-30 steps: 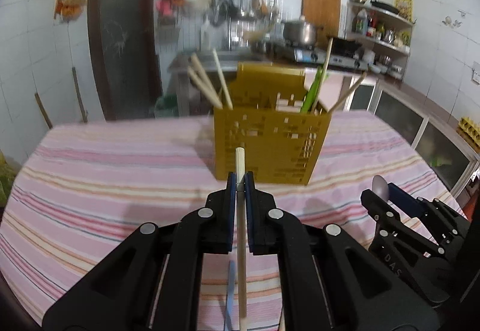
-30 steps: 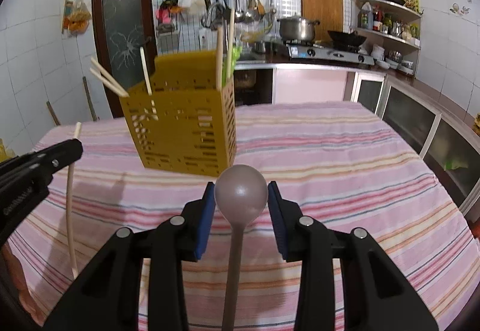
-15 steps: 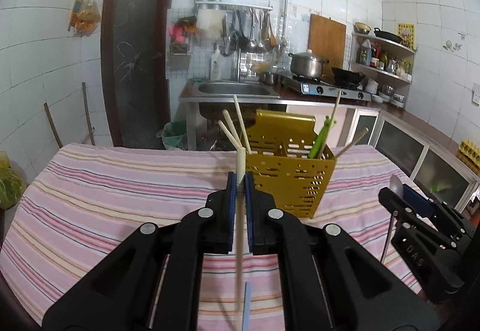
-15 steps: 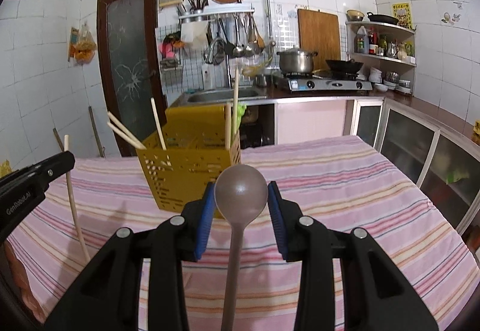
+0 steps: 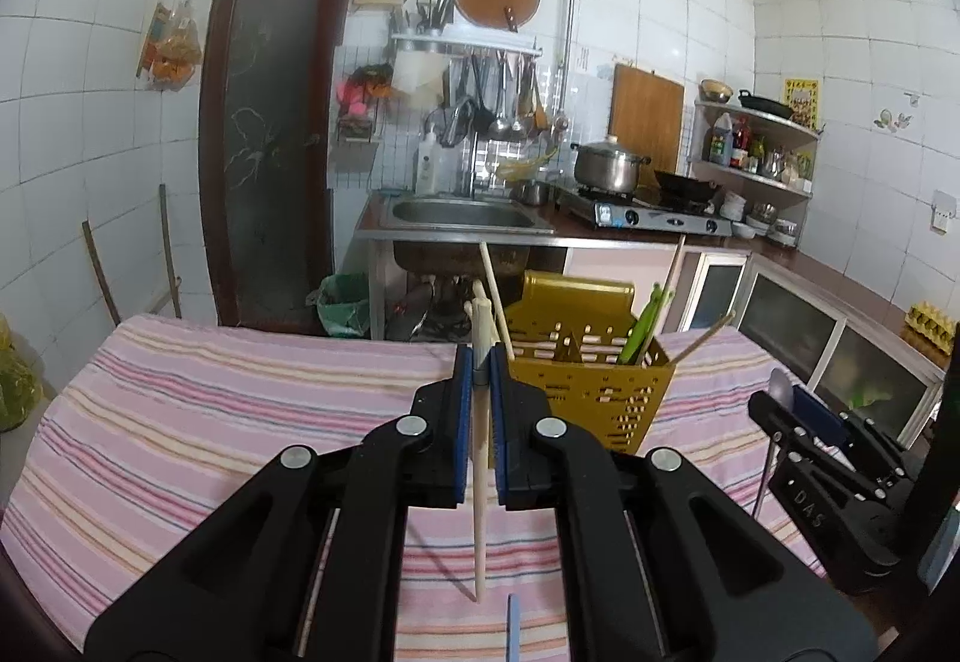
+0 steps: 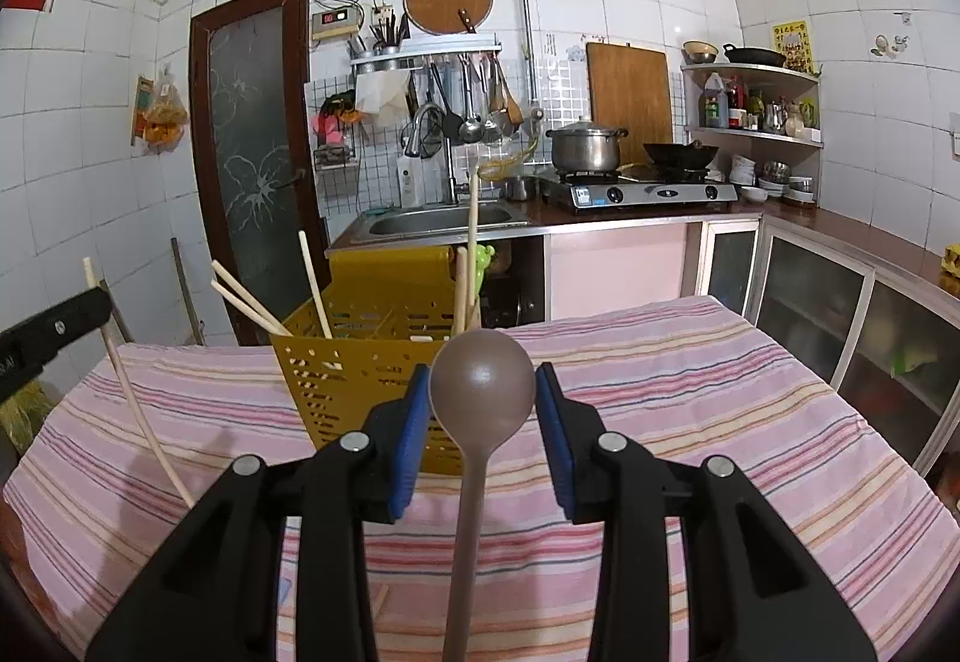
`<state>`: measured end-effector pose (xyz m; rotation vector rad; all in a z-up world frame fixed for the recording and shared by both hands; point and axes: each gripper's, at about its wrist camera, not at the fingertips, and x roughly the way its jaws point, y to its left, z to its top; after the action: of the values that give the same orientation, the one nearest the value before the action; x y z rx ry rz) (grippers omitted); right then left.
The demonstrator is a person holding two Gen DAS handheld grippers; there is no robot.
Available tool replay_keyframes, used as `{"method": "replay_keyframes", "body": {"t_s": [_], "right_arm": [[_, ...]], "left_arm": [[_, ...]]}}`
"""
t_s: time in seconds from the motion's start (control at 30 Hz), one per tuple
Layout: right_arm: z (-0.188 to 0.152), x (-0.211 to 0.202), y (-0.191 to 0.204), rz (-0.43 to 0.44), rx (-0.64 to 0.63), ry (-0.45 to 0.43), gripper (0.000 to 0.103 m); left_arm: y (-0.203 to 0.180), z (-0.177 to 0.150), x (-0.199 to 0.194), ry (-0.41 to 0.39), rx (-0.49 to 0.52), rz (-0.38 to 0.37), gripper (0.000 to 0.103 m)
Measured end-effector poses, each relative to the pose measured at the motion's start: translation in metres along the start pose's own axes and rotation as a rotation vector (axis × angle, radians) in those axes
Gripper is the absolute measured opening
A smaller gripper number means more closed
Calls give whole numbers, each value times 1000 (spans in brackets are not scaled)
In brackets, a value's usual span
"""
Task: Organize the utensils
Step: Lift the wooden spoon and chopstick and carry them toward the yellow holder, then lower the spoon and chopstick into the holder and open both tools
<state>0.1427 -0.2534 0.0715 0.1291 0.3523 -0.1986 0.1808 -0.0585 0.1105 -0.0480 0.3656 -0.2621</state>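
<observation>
A: Left gripper [image 5: 480,362]?
B: Clenched on one pale chopstick [image 5: 479,476], upright, above striped tablecloth [image 5: 210,422]

A: Right gripper [image 6: 483,410]?
B: Clamped on brown spoon [image 6: 482,383], bowl up

A: Yellow utensil basket [image 6: 360,362]?
B: On table, just beyond both; chopsticks and green utensil [image 5: 645,326] inside

I am in a home kitchen, lived-in and tiled white up every wall. Ahead of me a steel sink [image 6: 441,221] sits in a counter, with ladles and spatulas [image 6: 474,101] hanging from a rack above it. Beside it a gas stove [image 6: 645,194] carries a lidded steel pot [image 6: 585,149] and a black wok [image 6: 681,153]. A wooden cutting board [image 6: 628,101] leans on the wall, and a corner shelf [image 6: 756,134] holds bottles and bowls. My tabletop [image 6: 690,398] wears a pink striped cloth, near a dark door [image 6: 252,152] with frosted glass.
</observation>
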Motion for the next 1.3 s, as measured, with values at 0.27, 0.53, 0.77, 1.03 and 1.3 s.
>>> {"method": "replay_keyframes", "body": {"t_s": [0.27,0.53,0.77,1.03,1.3], "right_arm": [[37,0,4,12,8,-60,36],[103,10,20,28,4,-179,36],[135,48,29,33,31,-240,35],[114,104,28,19,46,-247,35],[90,125,27,-5,23,-230,35]], "left_arm": [[3,51,-2,-61,2,-31,5],[-8,127,1,-196,-22,-67,5],[-31,145,43,-254,15,-73,4],[-32,110,126,-205,16,-75,4],[-16,85,162,-130,-25,-60,4]]}}
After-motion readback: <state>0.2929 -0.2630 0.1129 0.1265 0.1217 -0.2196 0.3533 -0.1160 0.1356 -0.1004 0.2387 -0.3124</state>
